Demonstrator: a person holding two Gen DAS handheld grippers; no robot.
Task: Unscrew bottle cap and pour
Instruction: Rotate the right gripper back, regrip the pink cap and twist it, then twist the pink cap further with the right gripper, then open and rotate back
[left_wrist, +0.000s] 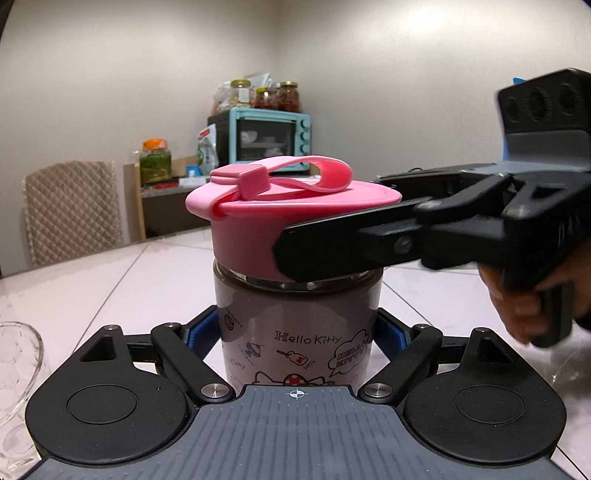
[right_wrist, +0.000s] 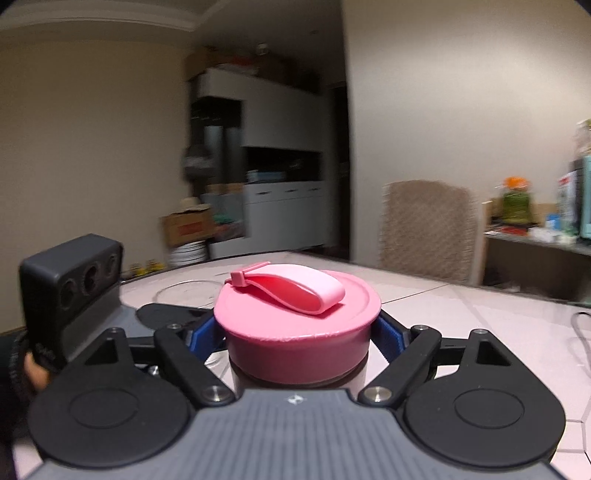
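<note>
left gripper (left_wrist: 295, 332) clamps round glass bottle (left_wrist: 295, 325); right gripper (right_wrist: 299, 332) pinches smooth pink cap (right_wrist: 297, 332)

light: dim, warm | right wrist view: motion-blurred | edges: fisheye-bent

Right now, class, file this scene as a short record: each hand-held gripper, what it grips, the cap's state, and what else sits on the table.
left hand-held gripper: shut on the bottle, low on its body
right hand-held gripper: shut on the pink cap
cap state: on the bottle, looks slightly tilted; strap loop lies on top
bottle: upright on the table
nearby: glass dish at left edge
</note>
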